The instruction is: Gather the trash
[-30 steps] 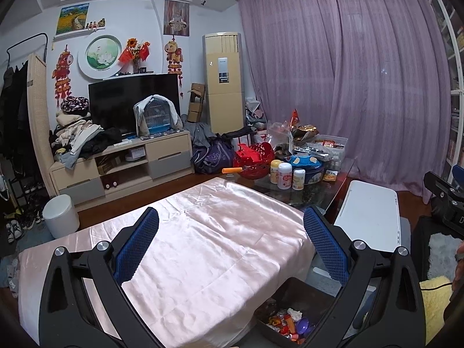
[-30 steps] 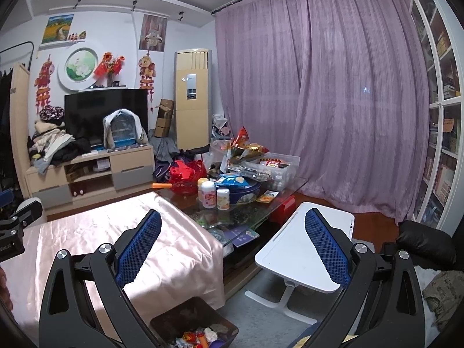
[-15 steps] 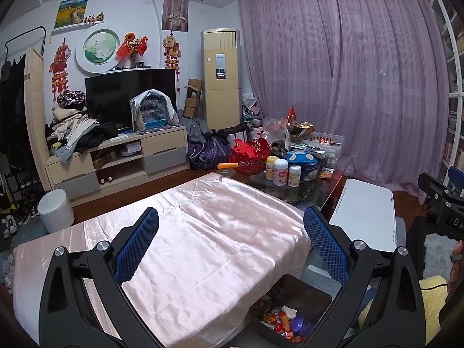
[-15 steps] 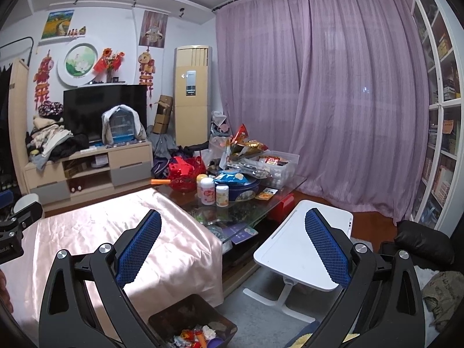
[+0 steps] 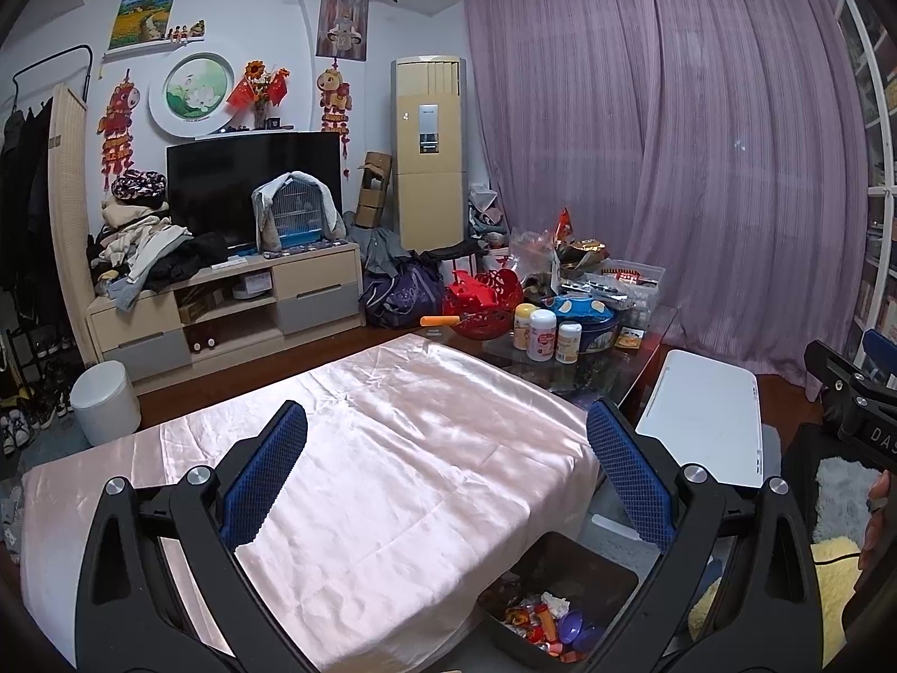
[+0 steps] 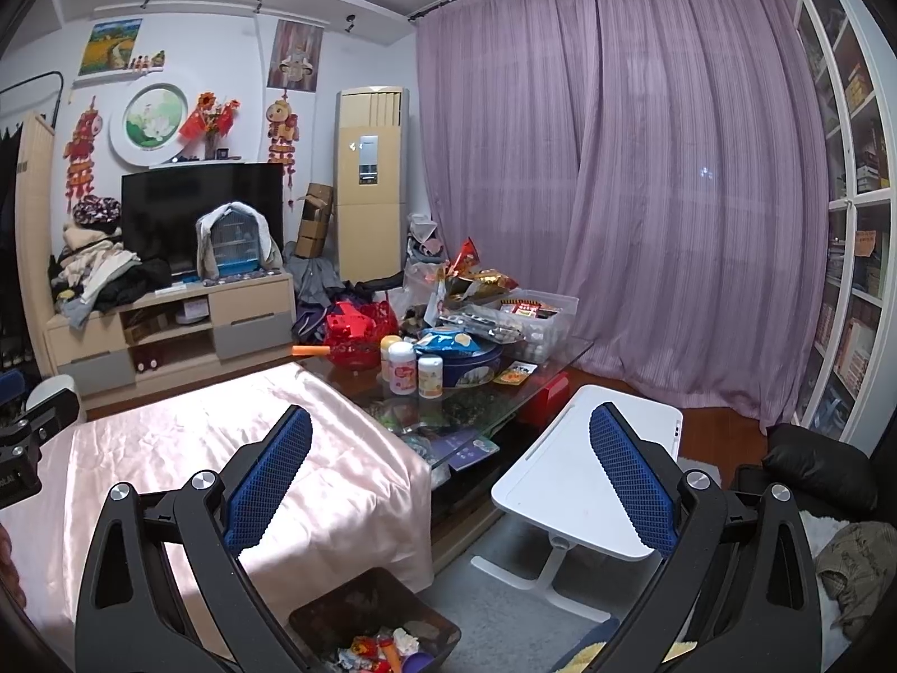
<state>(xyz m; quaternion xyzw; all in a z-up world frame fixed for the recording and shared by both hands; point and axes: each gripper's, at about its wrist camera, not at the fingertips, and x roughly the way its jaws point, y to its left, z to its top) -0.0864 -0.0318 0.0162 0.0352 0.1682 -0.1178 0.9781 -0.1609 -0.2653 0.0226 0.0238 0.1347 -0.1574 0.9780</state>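
Two hand-held grippers gaping, trash bin (image 5: pixel 583 572) upright below

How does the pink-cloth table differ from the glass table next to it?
The pink-cloth table is fully draped and its top is bare; the glass table is uncovered and see-through, with papers visible beneath. The glass table is crowded with bottles, a blue tin and a red basket; the pink-cloth table holds nothing. The pink-cloth table lies nearer both cameras, the glass table beyond it. Both are low and stand end to end.
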